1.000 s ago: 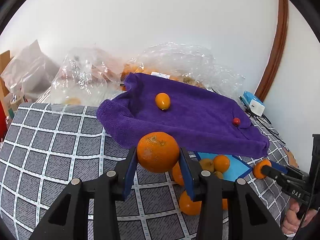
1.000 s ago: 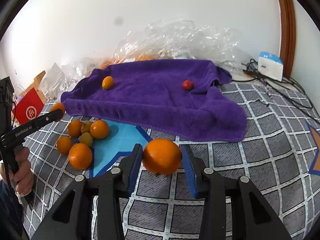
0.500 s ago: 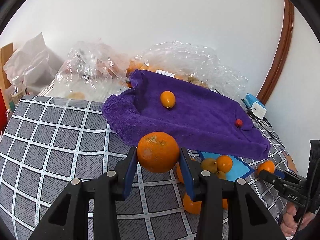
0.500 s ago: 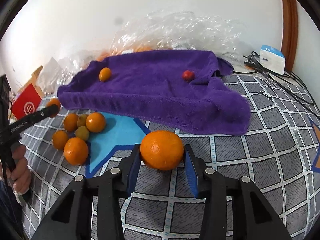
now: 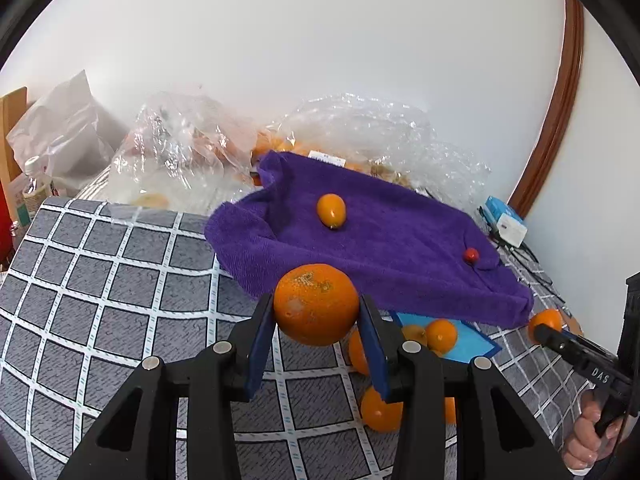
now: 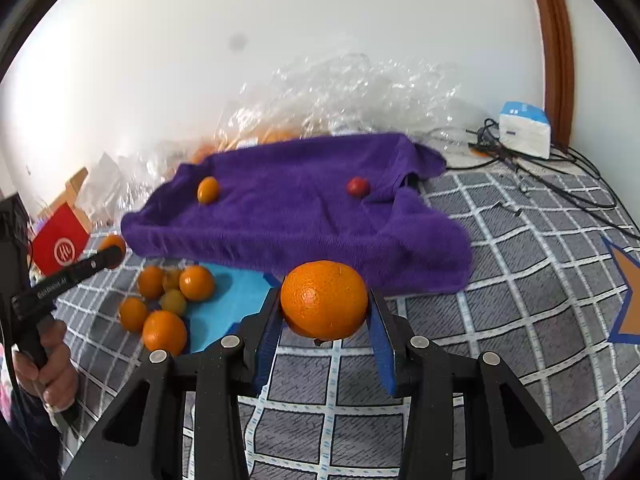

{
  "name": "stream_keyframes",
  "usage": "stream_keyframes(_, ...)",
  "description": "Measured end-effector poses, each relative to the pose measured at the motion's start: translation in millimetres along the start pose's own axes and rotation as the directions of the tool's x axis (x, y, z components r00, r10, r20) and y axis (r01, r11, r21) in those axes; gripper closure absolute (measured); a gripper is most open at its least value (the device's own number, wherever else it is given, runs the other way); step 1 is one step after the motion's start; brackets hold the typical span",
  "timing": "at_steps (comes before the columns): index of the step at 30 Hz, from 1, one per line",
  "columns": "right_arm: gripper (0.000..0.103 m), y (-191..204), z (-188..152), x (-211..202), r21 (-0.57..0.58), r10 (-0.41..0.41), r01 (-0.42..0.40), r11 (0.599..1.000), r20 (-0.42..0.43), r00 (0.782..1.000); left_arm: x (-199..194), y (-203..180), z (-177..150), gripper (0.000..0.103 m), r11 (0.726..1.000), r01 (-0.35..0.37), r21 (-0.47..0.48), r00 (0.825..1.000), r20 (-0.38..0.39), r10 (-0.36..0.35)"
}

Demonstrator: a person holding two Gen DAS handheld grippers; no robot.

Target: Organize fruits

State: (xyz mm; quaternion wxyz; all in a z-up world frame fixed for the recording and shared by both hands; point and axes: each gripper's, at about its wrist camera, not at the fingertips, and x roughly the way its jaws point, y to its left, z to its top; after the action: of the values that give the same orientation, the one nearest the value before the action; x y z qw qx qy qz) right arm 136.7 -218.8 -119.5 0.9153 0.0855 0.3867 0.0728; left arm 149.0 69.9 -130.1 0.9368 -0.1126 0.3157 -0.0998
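My left gripper (image 5: 316, 320) is shut on a large orange (image 5: 316, 304) and holds it above the grid-patterned cover, just short of the purple towel (image 5: 400, 248). My right gripper (image 6: 324, 312) is shut on another large orange (image 6: 324, 300), also in front of the towel (image 6: 300, 216). On the towel lie a small oval orange fruit (image 5: 331, 210) and a small red fruit (image 5: 471, 255); both show in the right wrist view, the orange one (image 6: 208, 189) left of the red one (image 6: 357, 186). A pile of oranges and small greenish fruits (image 6: 168, 300) lies on a blue patch.
Crumpled clear plastic bags (image 5: 180, 160) with more fruit lie behind the towel by the white wall. A white and blue box (image 6: 524, 134) with black cables sits at the back right. A red bag (image 6: 58, 244) stands at the left edge.
Both grippers have lifted and moved forward toward the towel with their oranges still held. The fruits on the towel have not moved.
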Motion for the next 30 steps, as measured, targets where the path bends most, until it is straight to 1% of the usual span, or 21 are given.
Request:
stream_keyframes(2,0.061,0,6,-7,-0.006,-0.004,0.004,1.0,0.021,1.0,-4,-1,4,0.064,1.0,-0.004,-0.001,1.0,0.02,0.004)
stream_keyframes(4,0.061,3,13,-12,-0.032,-0.03,0.031,0.999,0.034,0.999,-7,-3,7,0.064,1.0,-0.008,-0.001,1.0,0.027,0.008)
stream_keyframes(7,0.061,7,26,-19,-0.064,-0.051,0.055,0.996,0.055,0.997,-18,-7,17,0.063,0.999,0.037,-0.006,0.999,0.037,-0.037)
stream_keyframes(10,0.061,9,43,-21,-0.079,-0.055,0.061,0.995,0.076,0.996,-29,-16,33,0.063,0.998,0.053,0.017,0.997,0.063,-0.054)
stream_keyframes(13,0.061,10,62,-15,-0.069,-0.052,0.059,0.996,0.092,0.994,-26,-24,53,0.063,0.999,0.047,0.012,0.996,0.076,-0.047)
stream_keyframes(17,0.061,12,84,1,-0.064,-0.045,0.053,0.997,0.11,0.993,-6,-31,74,0.063,1.0,0.009,0.011,0.996,0.085,-0.01)
stream_keyframes(19,0.061,13,94,10,-0.059,-0.051,0.058,0.997,0.107,0.993,8,-32,83,0.063,1.0,0.021,-0.005,0.997,0.07,-0.02)
stream_keyframes(22,0.061,15,106,23,-0.054,-0.039,0.045,0.998,0.102,0.994,29,-34,91,0.063,0.999,0.026,-0.032,0.998,0.057,-0.024)
stream_keyframes(24,0.061,15,108,30,-0.05,-0.035,0.041,0.998,0.104,0.994,45,-35,93,0.063,0.999,0.014,-0.039,0.998,0.057,-0.012)
stream_keyframes(27,0.061,10,104,45,-0.04,-0.04,0.044,0.998,0.095,0.995,64,-33,88,0.063,0.999,-0.004,-0.04,0.999,0.047,0.006)
stream_keyframes(30,0.061,-1,95,63,-0.025,-0.045,0.046,0.999,0.045,0.998,78,-28,79,0.063,1.0,-0.007,-0.013,1.0,0.001,0.007)
